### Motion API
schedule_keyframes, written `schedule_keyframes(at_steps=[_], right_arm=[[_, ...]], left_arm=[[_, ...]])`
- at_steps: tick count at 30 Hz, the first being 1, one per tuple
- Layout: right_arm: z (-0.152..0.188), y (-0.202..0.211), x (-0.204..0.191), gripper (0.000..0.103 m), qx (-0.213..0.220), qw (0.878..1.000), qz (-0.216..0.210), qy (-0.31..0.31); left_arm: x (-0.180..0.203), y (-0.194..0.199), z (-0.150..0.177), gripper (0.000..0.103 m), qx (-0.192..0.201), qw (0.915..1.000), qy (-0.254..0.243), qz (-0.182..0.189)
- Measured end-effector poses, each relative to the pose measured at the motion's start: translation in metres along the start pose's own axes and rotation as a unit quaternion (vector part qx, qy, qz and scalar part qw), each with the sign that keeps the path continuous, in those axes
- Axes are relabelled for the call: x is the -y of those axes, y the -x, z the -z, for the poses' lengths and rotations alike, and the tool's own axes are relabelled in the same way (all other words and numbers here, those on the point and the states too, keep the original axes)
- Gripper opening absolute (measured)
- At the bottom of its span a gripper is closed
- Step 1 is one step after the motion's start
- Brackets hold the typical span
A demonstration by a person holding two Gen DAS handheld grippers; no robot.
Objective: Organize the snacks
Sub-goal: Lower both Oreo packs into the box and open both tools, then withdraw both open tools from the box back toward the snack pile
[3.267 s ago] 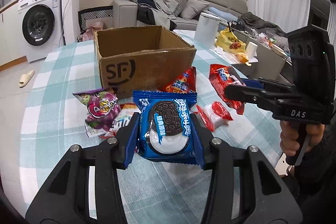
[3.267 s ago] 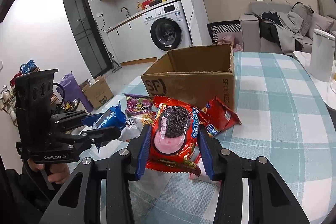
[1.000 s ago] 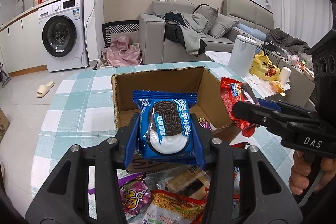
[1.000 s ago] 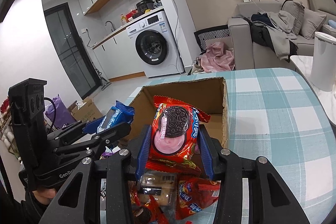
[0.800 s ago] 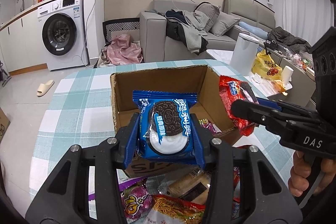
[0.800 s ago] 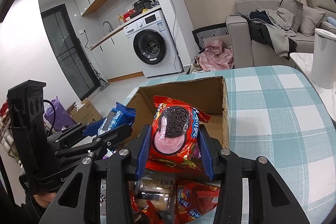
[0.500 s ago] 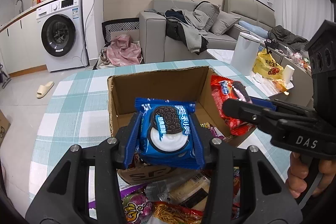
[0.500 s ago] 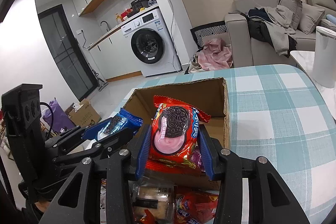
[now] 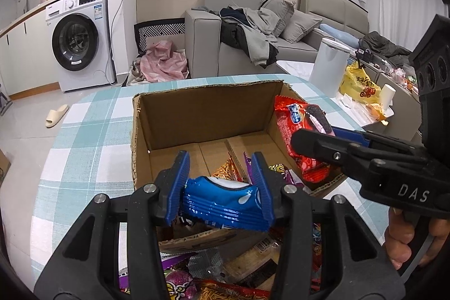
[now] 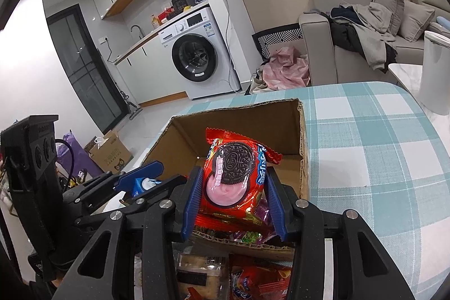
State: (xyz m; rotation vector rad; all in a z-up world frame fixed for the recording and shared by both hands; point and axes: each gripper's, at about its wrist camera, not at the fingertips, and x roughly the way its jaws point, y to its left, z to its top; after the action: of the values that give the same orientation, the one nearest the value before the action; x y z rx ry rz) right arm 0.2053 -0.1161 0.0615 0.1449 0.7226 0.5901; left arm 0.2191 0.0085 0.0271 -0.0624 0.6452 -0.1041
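Tipped forward, blue packet (image 9: 222,204) loose between spread left tool (image 9: 222,187); right tool (image 10: 234,198) pinches red packet (image 10: 236,176)

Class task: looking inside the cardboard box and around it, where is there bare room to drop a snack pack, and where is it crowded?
Free: the box floor along its far and left walls is bare cardboard. The checked table right of the box is bare. Crowded: the box's near right corner holds packets, and loose snacks pile against its near wall.

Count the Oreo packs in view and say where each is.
2. The blue Oreo pack tilts between the left gripper fingers over the cardboard box; the red Oreo pack sits in the right gripper. Others may hide in the pile.
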Motion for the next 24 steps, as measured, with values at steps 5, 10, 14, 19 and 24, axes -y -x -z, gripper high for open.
schedule_keyframes(at_steps=[5,10,14,19,24], right_arm=[[0.002,0.000,-0.002,0.046,-0.002,1.000,-0.001,0.007],[0.002,0.014,-0.004,0.057,0.014,1.000,0.010,0.024],[0.008,0.029,-0.002,0.080,0.016,0.999,0.023,0.033],[0.021,0.046,0.003,0.101,0.009,0.999,0.026,0.030],[0.034,0.057,0.005,0.103,0.001,0.999,0.032,0.024]], left_arm=[[0.005,0.000,-0.002,0.043,-0.001,0.9999,-0.013,-0.010],[0.001,0.012,-0.003,0.058,0.003,0.9999,-0.003,-0.011],[-0.006,0.034,0.000,0.085,0.017,0.9998,0.003,-0.004],[-0.008,0.062,0.010,0.099,0.021,0.9998,-0.003,-0.003],[-0.006,0.090,0.025,0.102,0.031,0.9995,-0.003,-0.012]])
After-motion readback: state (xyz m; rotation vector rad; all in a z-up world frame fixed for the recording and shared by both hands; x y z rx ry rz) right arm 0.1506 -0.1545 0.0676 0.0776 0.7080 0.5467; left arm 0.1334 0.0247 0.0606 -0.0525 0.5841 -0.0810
